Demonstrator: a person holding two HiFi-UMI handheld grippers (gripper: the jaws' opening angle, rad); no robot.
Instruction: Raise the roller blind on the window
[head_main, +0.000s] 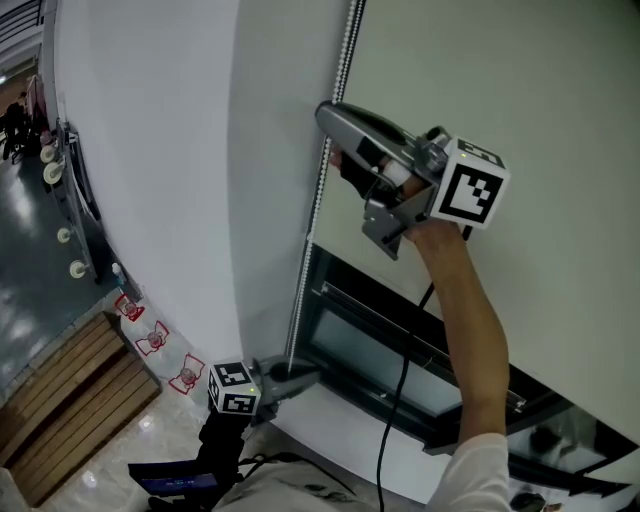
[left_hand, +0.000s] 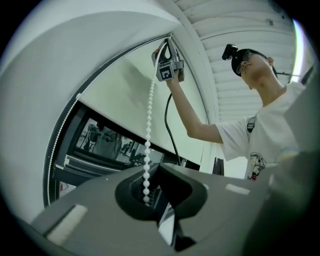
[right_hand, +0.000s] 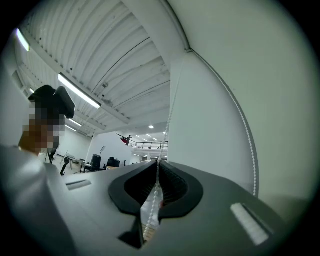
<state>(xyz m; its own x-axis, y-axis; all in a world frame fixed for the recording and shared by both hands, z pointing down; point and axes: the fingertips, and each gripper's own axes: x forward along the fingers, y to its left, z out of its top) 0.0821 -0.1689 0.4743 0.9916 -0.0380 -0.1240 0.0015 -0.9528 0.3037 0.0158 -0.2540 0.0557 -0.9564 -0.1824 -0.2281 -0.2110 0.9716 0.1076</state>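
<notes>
Gripping the bead chain (head_main: 312, 230) at two heights, both grippers are shut on it. The R gripper (head_main: 333, 138) is up high at the end of a raised forearm (head_main: 470, 300). Its jaws are pinched together w/ the chain caught between the pads. In the right gripper view the beads (right_hand: 167, 125) run straight down into the closed gripper (right_hand: 156, 187). The L gripper (head_main: 303, 378) sits low, near the window's bottom corner, jaws fully closed. In the left gripper view the chain drops from the R gripper (left_hand: 167, 52) into its clamped jaws, and the strand (left_hand: 148, 125) between the two looks taut. A 2nd strand of the loop hangs free at the frame's edge (left_hand: 60, 135). The roller blind (head_main: 500, 70) covers most of the window (head_main: 380, 345). A strip of dark glass shows below the blind's bottom edge. The chain runs along the blind's left side, next to a white wall (head_main: 150, 150). A black cable (head_main: 400, 400) trails down from the R gripper.
</notes>
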